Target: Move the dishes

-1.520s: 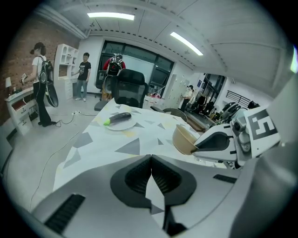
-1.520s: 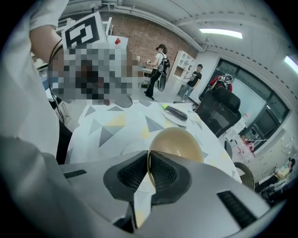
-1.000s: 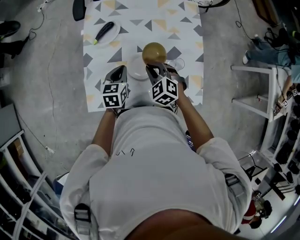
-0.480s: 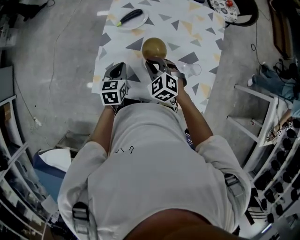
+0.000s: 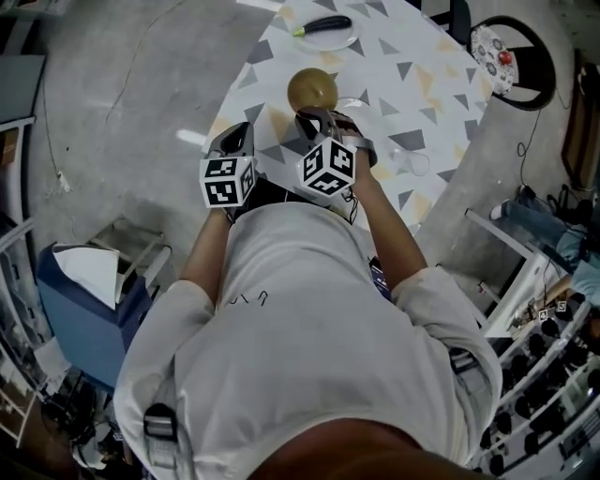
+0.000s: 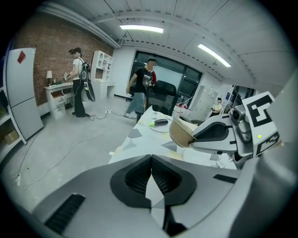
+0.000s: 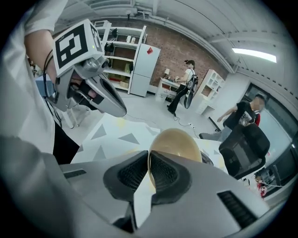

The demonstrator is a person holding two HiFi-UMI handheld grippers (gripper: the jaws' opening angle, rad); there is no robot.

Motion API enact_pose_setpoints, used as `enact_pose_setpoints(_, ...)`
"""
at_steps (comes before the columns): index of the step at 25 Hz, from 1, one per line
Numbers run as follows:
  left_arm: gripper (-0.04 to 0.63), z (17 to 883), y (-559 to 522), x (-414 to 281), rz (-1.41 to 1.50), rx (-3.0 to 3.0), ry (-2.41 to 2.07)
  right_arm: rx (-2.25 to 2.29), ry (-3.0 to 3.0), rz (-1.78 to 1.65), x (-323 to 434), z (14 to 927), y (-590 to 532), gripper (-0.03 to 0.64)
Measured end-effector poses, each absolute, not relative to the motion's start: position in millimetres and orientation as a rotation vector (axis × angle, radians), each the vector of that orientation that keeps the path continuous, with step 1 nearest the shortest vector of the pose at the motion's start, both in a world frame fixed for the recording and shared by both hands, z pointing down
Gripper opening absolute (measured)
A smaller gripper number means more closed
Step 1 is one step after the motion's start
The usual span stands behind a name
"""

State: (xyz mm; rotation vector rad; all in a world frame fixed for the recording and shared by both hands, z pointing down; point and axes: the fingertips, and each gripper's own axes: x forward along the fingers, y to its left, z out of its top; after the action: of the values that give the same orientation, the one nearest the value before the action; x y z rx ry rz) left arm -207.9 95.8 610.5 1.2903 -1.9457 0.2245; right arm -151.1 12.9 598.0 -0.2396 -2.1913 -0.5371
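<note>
- where is the round gold-brown bowl (image 5: 311, 89)?
- my right gripper (image 5: 315, 116) pinches its rim. the bowl is up over the white table with grey and yellow triangles (image 5: 412, 84).
- and your left gripper (image 5: 234, 142)?
- its jaws are pressed together with nothing in them, just beside the right one. a white plate (image 5: 349, 39) with a dark green vegetable (image 5: 323, 25) sits at the table's far end.
</note>
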Motion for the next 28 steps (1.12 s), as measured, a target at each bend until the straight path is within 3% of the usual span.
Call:
enact_pose_setpoints(22, 0.018, 627, 129, -227, 0.209, 1.218, -1.935, -0.399, -1.964, -0.659, -155, 687, 48, 0.021)
enact_pose_setpoints(28, 0.018, 627, 112, -220, 0.232, 1.275, -1.906, -0.377, -2.014, -0.578, -154, 685, 47, 0.107)
